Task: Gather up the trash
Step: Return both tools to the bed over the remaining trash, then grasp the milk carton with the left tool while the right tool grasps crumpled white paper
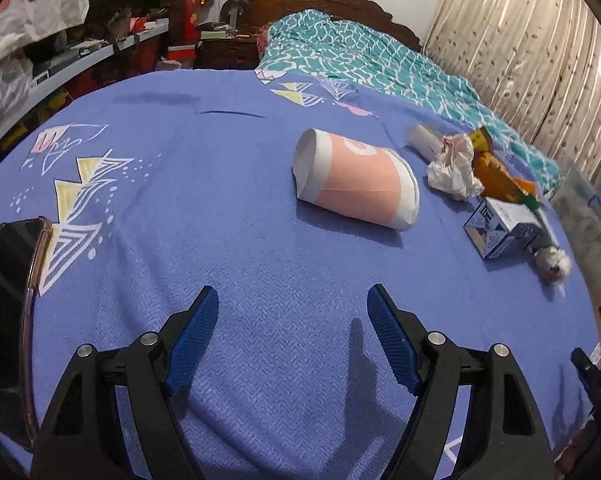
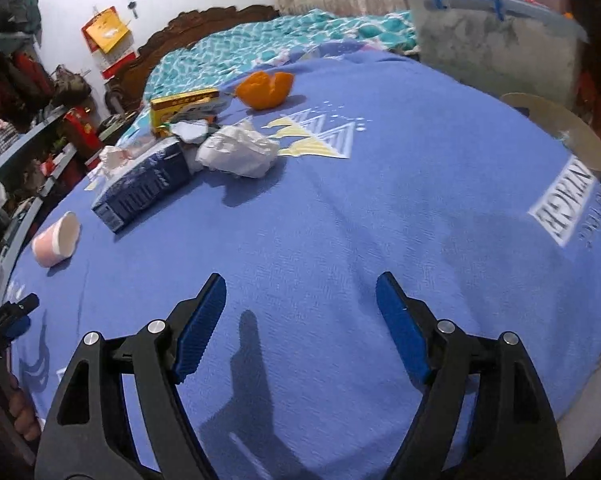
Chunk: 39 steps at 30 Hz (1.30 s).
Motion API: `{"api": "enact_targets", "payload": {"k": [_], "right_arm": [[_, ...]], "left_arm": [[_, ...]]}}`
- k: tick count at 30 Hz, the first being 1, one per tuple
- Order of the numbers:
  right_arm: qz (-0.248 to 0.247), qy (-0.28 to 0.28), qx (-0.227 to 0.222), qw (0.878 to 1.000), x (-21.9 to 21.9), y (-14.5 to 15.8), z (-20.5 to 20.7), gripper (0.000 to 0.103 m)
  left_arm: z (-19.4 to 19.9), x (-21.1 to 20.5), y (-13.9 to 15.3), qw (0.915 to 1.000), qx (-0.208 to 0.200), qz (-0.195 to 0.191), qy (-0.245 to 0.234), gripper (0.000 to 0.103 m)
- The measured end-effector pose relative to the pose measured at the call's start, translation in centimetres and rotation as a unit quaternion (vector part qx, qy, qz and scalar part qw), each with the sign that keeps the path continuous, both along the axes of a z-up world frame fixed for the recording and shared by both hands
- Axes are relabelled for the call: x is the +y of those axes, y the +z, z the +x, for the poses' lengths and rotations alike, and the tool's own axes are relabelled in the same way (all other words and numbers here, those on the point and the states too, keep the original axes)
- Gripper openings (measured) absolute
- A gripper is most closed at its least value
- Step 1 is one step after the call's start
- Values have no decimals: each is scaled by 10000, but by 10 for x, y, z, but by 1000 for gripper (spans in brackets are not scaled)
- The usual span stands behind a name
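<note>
A pink and white paper cup (image 1: pixel 356 184) (image 2: pixel 56 240) lies on its side on the blue bedspread (image 1: pixel 228 240). To its right lie crumpled white paper (image 1: pixel 454 168) (image 2: pixel 240 152), a blue carton (image 1: pixel 500 228) (image 2: pixel 144 188), a yellow box (image 2: pixel 182 108), an orange peel (image 2: pixel 265 88) and a small crumpled ball (image 1: pixel 554 266). My left gripper (image 1: pixel 292 300) hovers open over bare cloth, short of the cup. My right gripper (image 2: pixel 300 288) also stands open with nothing between its fingers, well short of the litter.
A dark phone (image 1: pixel 8 320) lies at the left edge. A clear storage bin with blue handles (image 2: pixel 496 40) stands at the bed's right side, a round board (image 2: pixel 560 136) beside it. Shelves (image 1: pixel 80 56) line the left wall. A teal quilt (image 1: pixel 364 56) covers the far bed.
</note>
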State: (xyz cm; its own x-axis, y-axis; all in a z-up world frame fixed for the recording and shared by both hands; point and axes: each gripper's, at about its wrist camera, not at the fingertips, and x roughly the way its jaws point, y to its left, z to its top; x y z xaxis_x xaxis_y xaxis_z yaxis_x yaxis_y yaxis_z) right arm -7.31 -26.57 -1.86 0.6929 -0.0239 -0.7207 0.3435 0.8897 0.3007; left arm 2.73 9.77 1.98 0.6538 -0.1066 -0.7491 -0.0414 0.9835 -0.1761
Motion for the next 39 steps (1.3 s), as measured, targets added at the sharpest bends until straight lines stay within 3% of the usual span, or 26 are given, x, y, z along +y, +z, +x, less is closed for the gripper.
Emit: {"api": "enact_targets", "payload": {"k": [2,6,9,10,11,13,16,18,22,23,25,27,30,31,32,34,36,39], "right_arm": [[-83,164,-11,9998,3,6,16,77],[-1009,595,116,9930,13,19,79,80],[-1061,1060,343,9881,16,17,124,83],[-1078,1191,368,9863,18,15,134,74],[-1153,1309,351,9841,19,13,141,52],[-1279,1283,342,9829,18,11,139,44],[-268,1386,129,9899,8,8,105,42],[2,1458,26,9893,13,5,73,42],[186,1541,-280,9875,17,8,31,42],[167,1490,-259,9884,15,4,27,42],[459,1471,-297,9876,5,-3,28,42],[852,1395,-357,9859,-8,-8,29,42],[1252,1399,-438,9812,-19,-12,31,42],[1311,1411,-451,9802,-19,-12,32,42],[1365,1429,-460,9792,-21,-12,33,42],[1481,1438,-473,9773,-23,-14,33,42],[1622,1433,-490,9751,-25,-14,32,42],[1768,1473,-541,9717,-28,-16,29,42]], "left_arm": [[1,-2,0,10000,6,62,-6,73],[1,-6,0,9999,18,123,-19,73],[1,-7,1,9999,12,98,-19,73],[0,-7,1,10000,9,91,-30,73],[0,-9,1,9999,7,100,-58,73],[-4,-13,3,9998,-14,117,-133,73],[-13,-39,21,9974,-250,20,-681,75],[-12,-69,34,9921,-468,172,-1155,80],[8,-153,58,9671,-891,667,-2289,95],[22,-183,61,9542,-958,812,-2716,95],[42,-215,58,9432,-943,1044,-3010,94],[72,-246,42,9341,-621,1350,-3245,94],[102,-262,18,9321,-273,1829,-3115,93],[109,-260,11,9340,-148,1838,-3061,82],[111,-259,6,9348,-87,1867,-3020,80],[103,-255,2,9316,-341,2180,-2887,64],[90,-252,4,9289,-437,2354,-2826,56],[62,-239,9,9340,-347,2167,-2819,50]]}}
